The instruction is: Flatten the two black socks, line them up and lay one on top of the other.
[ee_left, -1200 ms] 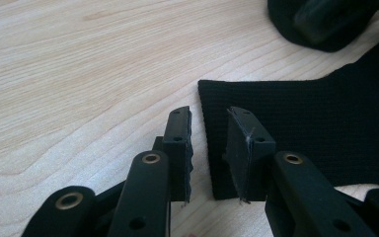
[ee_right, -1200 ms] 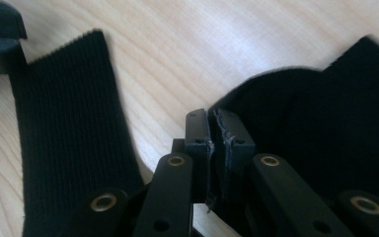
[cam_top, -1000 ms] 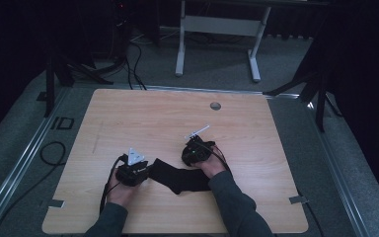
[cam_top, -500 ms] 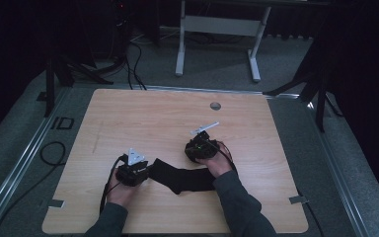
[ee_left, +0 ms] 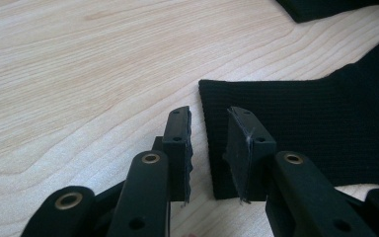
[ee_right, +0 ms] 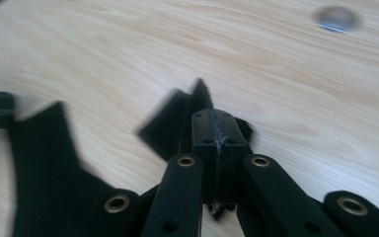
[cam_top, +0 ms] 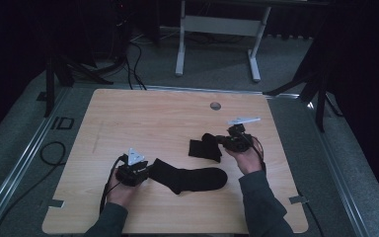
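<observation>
Two black socks are on the wooden table (cam_top: pixel 143 118). One sock (cam_top: pixel 192 178) lies flat near the front, its cuff (ee_left: pixel 301 118) toward my left gripper (cam_top: pixel 147 170). In the left gripper view the left gripper (ee_left: pixel 208 138) is open, and the cuff's edge runs between its jaws. The other sock (cam_top: pixel 203 147) is bunched farther back and to the right. My right gripper (cam_top: pixel 221 141) is shut on one end of it. In the right gripper view, black fabric (ee_right: pixel 177 118) sticks out past the closed right gripper (ee_right: pixel 212 123).
A round metal grommet (cam_top: pixel 215 105) is set in the table near its far edge, and it shows blurred in the right gripper view (ee_right: pixel 335 19). Beyond the table stand a white frame's legs (cam_top: pixel 180 54). A cable loop (cam_top: pixel 49 150) lies on the floor at the left.
My right gripper has moved right and away with one sock, pulling it apart from the other. The left gripper has stayed at the flat sock's cuff.
</observation>
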